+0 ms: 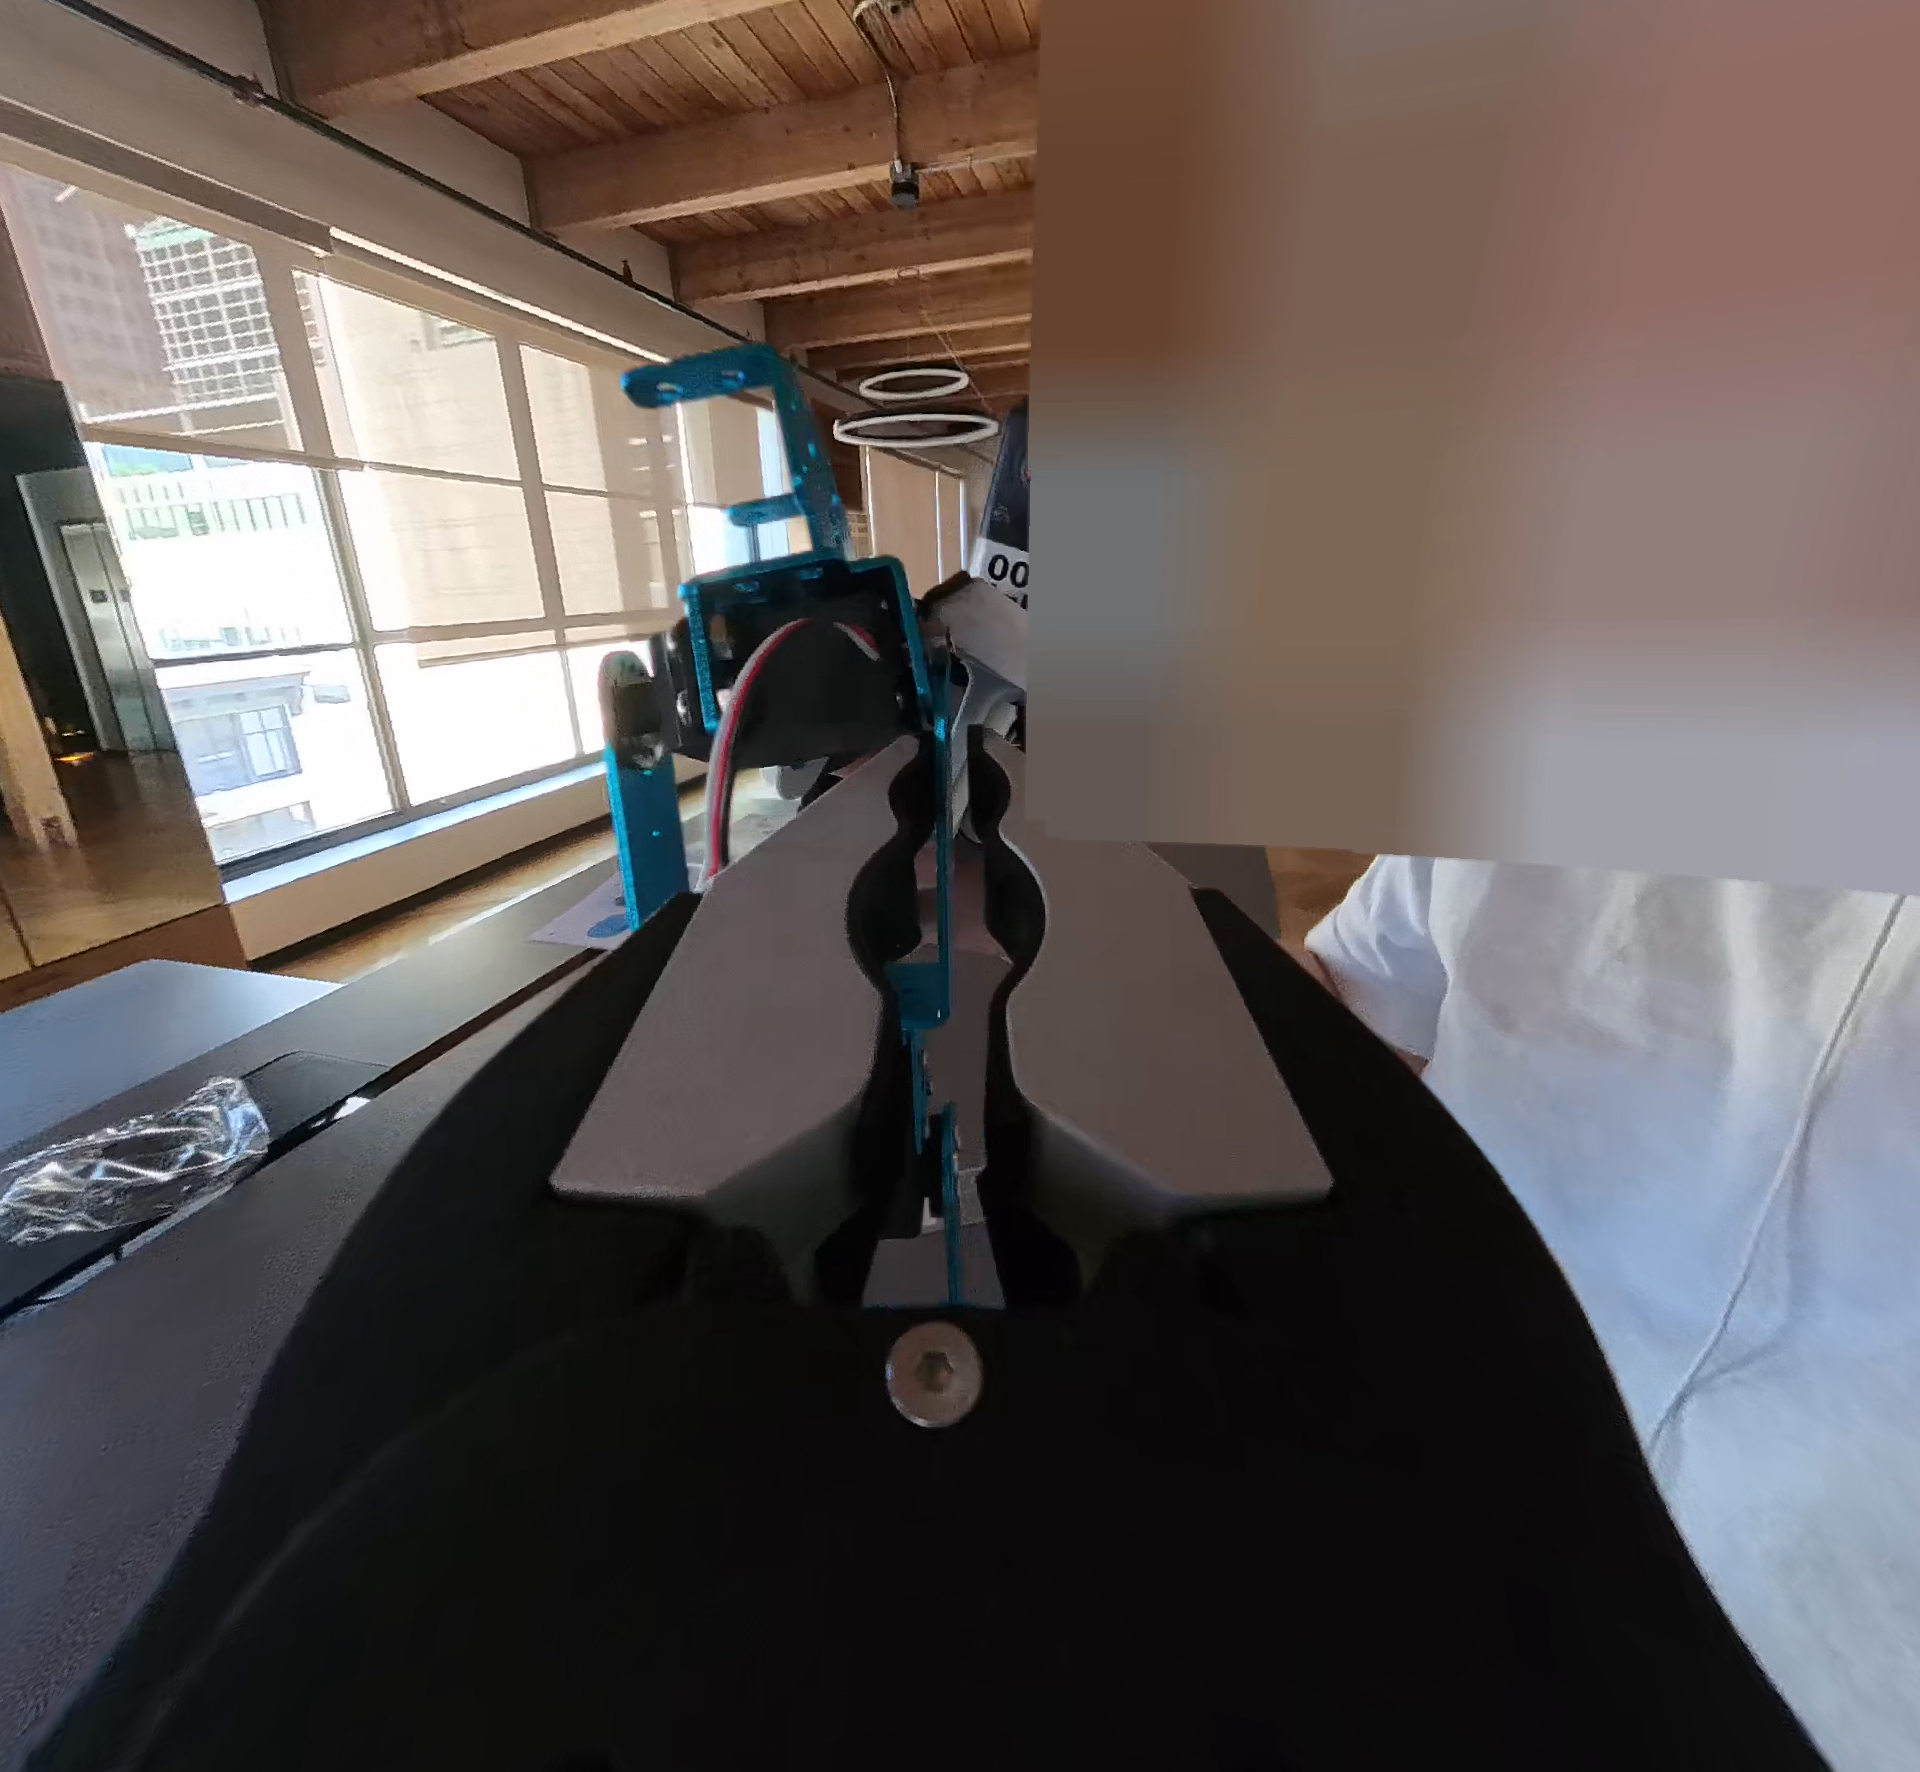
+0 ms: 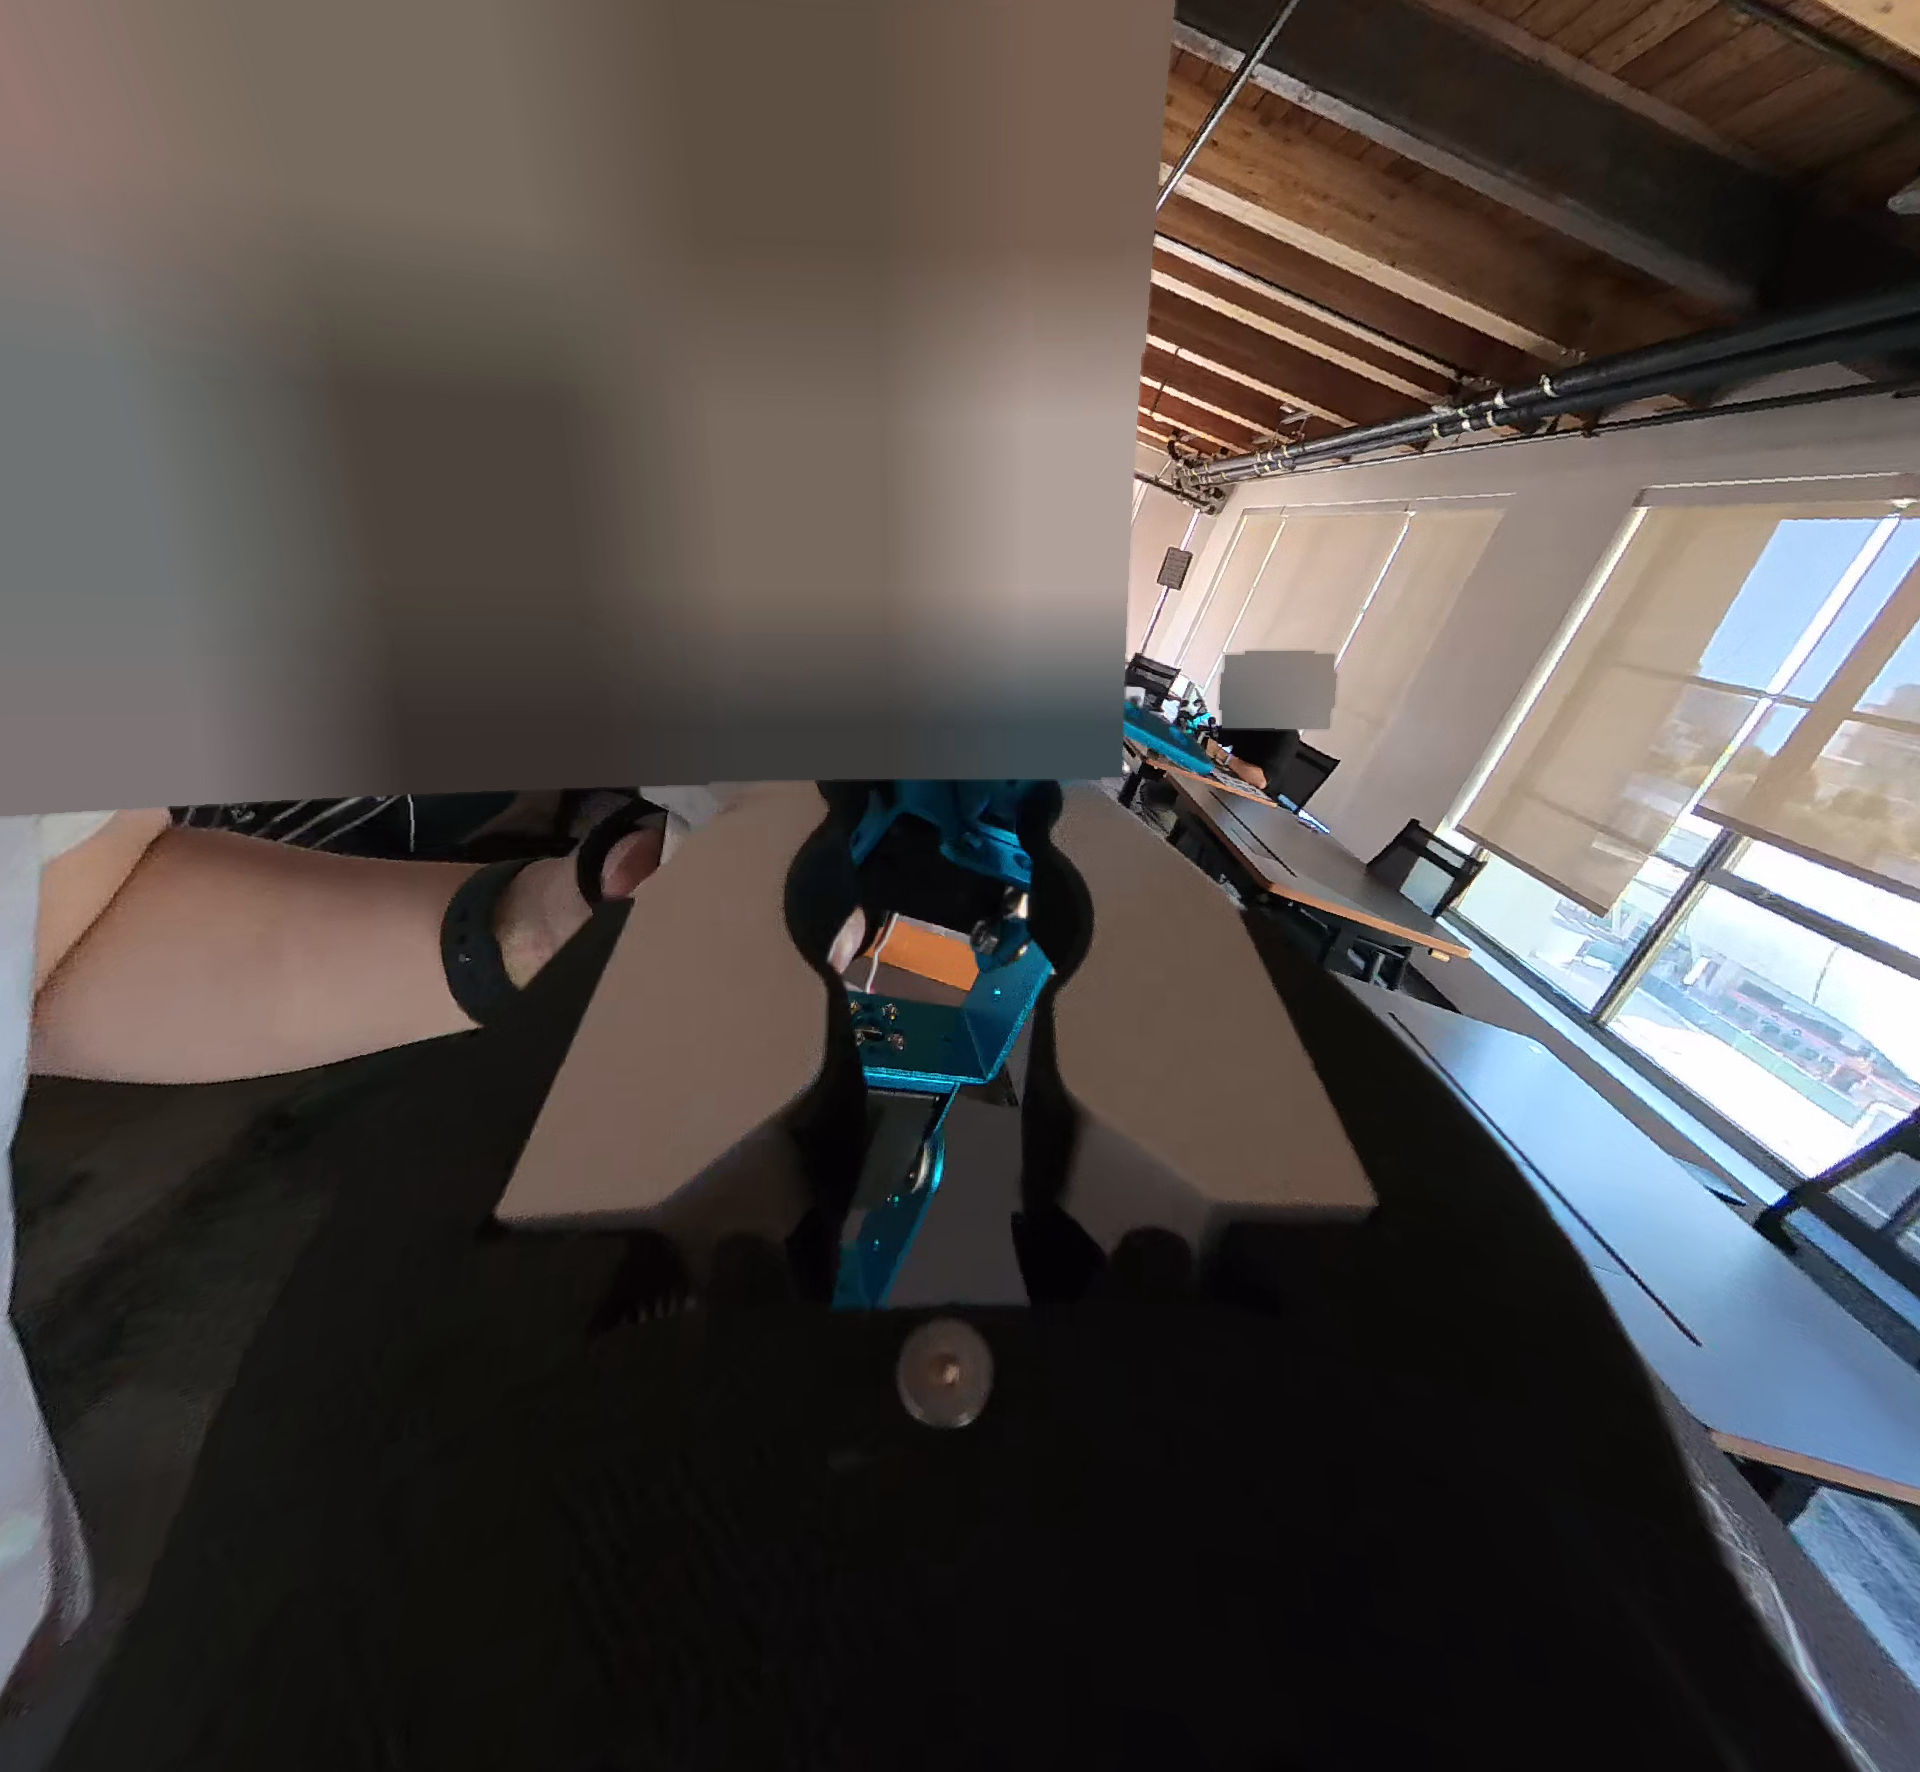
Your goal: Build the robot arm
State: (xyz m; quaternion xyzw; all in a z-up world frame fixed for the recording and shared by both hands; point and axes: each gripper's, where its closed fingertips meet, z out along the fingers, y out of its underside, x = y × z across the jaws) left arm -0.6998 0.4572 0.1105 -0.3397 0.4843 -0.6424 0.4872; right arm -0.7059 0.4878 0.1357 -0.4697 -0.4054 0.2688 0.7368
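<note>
A blue metal bracket assembly (image 1: 646,849) with a black servo and red-and-white wires rises just ahead of my left gripper (image 1: 943,756). The left gripper is shut on a thin blue plate (image 1: 940,891) of that assembly, seen edge-on between its grey fingers (image 1: 748,995). In the right wrist view, my right gripper (image 2: 935,818) is closed around a blue folded bracket (image 2: 977,1021) of the same assembly, its jaws a bracket's width apart. A white and black object (image 1: 1003,569) behind the assembly may be the right gripper; I cannot tell.
A person in a white shirt (image 1: 1662,1203) stands close on the right, with a forearm and black wristband (image 2: 478,933) beside my right gripper. Crumpled clear plastic (image 1: 125,1161) lies on a dark table at the left. Long tables (image 2: 1351,870) run along the windows. My two grippers' fingertips are within a few centimetres of each other.
</note>
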